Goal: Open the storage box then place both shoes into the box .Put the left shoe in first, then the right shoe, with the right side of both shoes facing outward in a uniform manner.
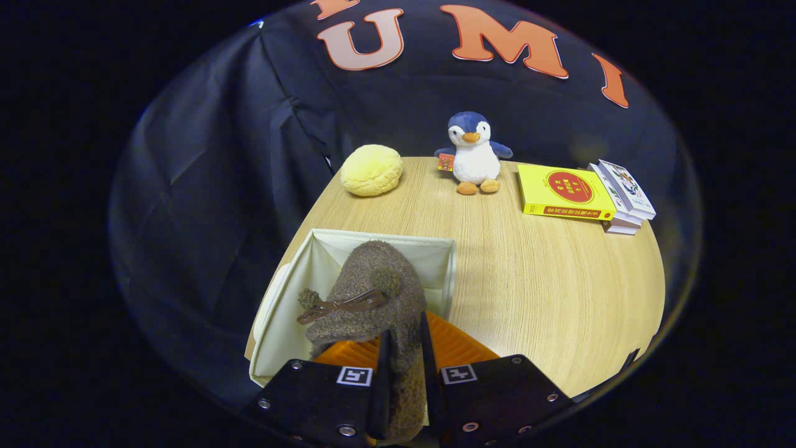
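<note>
Fingers [403, 361] closed on a fuzzy brown shoe [373, 298], a slipper type, both fingers pressing its fabric edge from either side. The shoe hangs out ahead of the fingers, over the open storage box [323, 261]. A brown bow [342, 306] with a pompom sits on the upper of the shoe, bow ends pointing toward the left. Toe of the shoe points away from the fingers, toward the far wall of the box.

Storage box: cream fabric, top open, sits at the near left part of the desk [535, 292]. Its left side reaches the desk edge. Inner walls visible on the left and at the far side; the bottom is hidden by the shoe, so cannot tell whether the shoe touches the bottom or what else lies inside.

Desk is light wood grain. At the far side, well beyond the box: a round yellow plush bun [371, 170] on the left, a plush penguin [472, 152] standing upright in the middle with a small red tag beside its wing, and a stack of books [615, 199] on the right, with a yellow book [563, 191] just beside them, touching. All of these well apart from the box and the fingers.

Dark cloth wall behind the desk.
</note>
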Demonstrator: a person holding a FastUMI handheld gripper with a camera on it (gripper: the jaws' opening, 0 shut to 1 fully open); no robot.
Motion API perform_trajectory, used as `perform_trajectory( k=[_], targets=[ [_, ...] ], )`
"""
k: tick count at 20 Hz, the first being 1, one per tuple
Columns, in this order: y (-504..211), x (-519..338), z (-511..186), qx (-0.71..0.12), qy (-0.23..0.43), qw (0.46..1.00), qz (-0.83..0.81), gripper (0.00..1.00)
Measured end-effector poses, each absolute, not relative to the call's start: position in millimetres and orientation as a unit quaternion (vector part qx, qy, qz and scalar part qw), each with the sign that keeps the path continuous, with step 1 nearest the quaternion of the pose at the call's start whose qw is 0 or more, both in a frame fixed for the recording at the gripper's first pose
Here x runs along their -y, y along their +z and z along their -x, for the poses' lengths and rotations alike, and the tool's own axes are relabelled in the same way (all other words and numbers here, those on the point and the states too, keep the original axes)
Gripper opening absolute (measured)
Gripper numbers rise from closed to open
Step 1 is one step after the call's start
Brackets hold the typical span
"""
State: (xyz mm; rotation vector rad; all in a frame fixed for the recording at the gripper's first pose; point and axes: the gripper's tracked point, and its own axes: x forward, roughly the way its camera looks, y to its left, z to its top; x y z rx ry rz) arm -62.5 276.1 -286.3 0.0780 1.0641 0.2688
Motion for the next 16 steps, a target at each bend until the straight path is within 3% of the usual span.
perform_trajectory(
  k=[5,16],
  targets=[
    [-274,-280,74,-0.51,0.161,0.843,-0.053,0.45],
    [-194,-170,43,-0.376,0.16,0.911,-0.049,0.75]
  ],
)
